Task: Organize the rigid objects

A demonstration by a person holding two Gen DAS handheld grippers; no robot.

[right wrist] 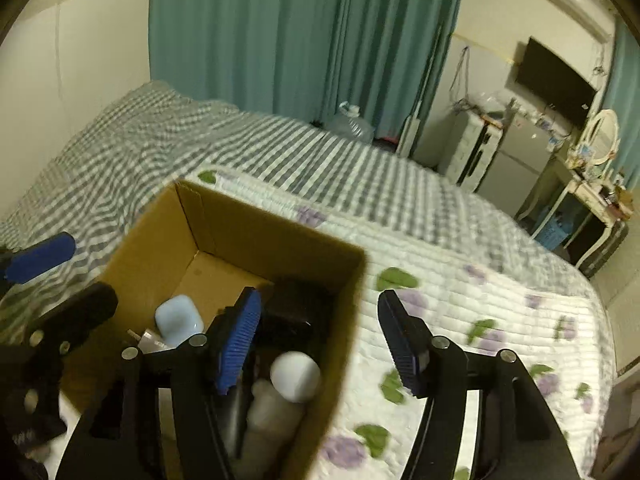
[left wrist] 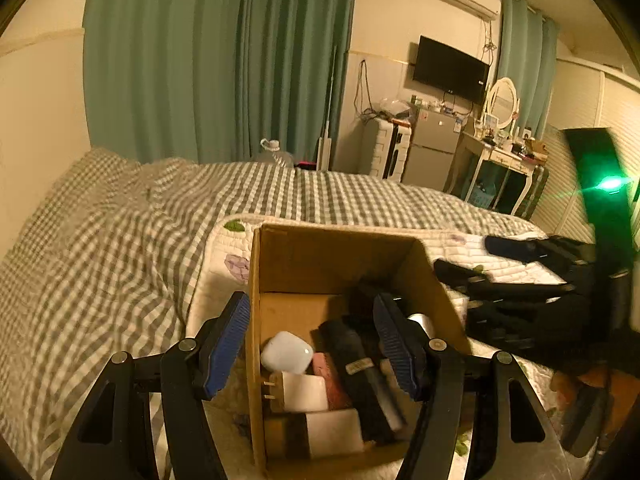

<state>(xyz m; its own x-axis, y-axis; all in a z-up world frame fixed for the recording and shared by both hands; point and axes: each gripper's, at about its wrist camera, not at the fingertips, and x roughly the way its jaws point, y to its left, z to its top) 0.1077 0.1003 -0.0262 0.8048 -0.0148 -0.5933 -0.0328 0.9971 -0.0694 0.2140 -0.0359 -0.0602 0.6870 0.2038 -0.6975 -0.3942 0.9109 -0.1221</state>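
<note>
Bedroom setting: a bed [left wrist: 120, 240] with checked cover and a floral quilt [right wrist: 460, 280] carries an open cardboard box [left wrist: 320, 256]. Inside the box lie a white earbud case [left wrist: 287, 352], a white plug adapter [left wrist: 300, 392], a long black item [left wrist: 360, 376] and a white-capped bottle [right wrist: 294, 376]. Left tongs [left wrist: 312, 344] are released, straddling the box's left wall, one finger outside, one inside. Right tongs [right wrist: 320, 340] are released, straddling the box's right wall, grasping nothing. Green curtains [left wrist: 220, 60] hang behind the box.

Teal curtains [left wrist: 216, 56], checked bed [left wrist: 120, 232], wall television [left wrist: 450, 70]
</note>
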